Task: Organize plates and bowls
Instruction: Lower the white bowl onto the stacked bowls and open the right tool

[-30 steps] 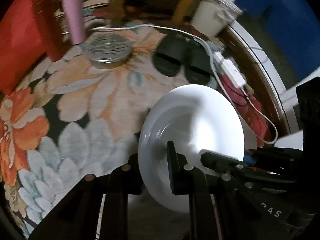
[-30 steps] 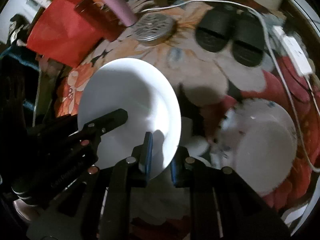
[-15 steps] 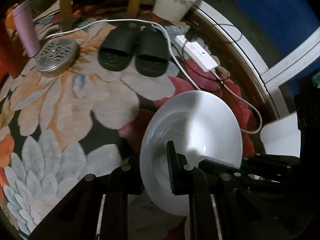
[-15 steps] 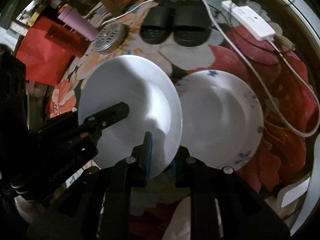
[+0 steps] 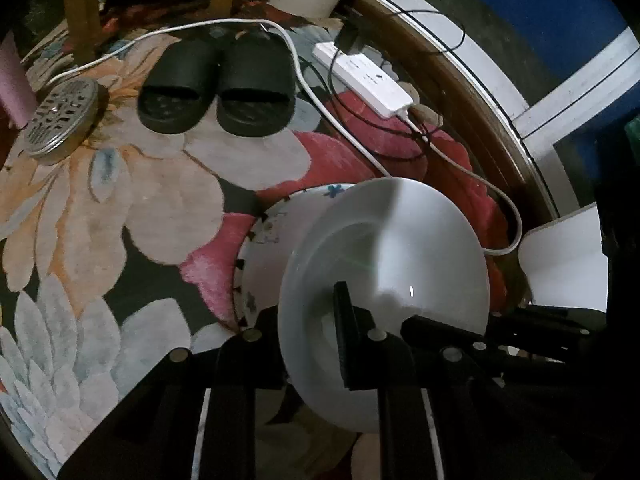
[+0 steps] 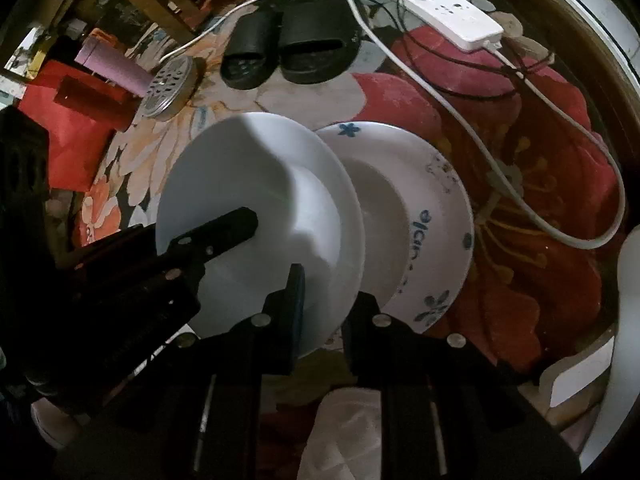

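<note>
I hold both grippers pointed steeply down; my left gripper [image 5: 316, 344] and right gripper [image 6: 324, 300] each pinch the white plate's [image 6: 260, 208] rim, above the blue-patterned plate [image 6: 424, 216] on the floral rug [image 5: 120, 208].

A: Held plate [image 6: 260, 184]?
B: Plain white, no print. Plate under it [image 6: 420, 208] white, blue flowers and marks on rim.
A: Rug [image 5: 120, 200]?
B: Big floral: peach, pale blue-grey, red, pink on black.
A: Rest?
B: Slippers [image 5: 216, 84] black, power strip [image 5: 362, 78] and cable [image 6: 500, 168] white, tumbler [image 6: 112, 66] lilac, grippers black.
</note>
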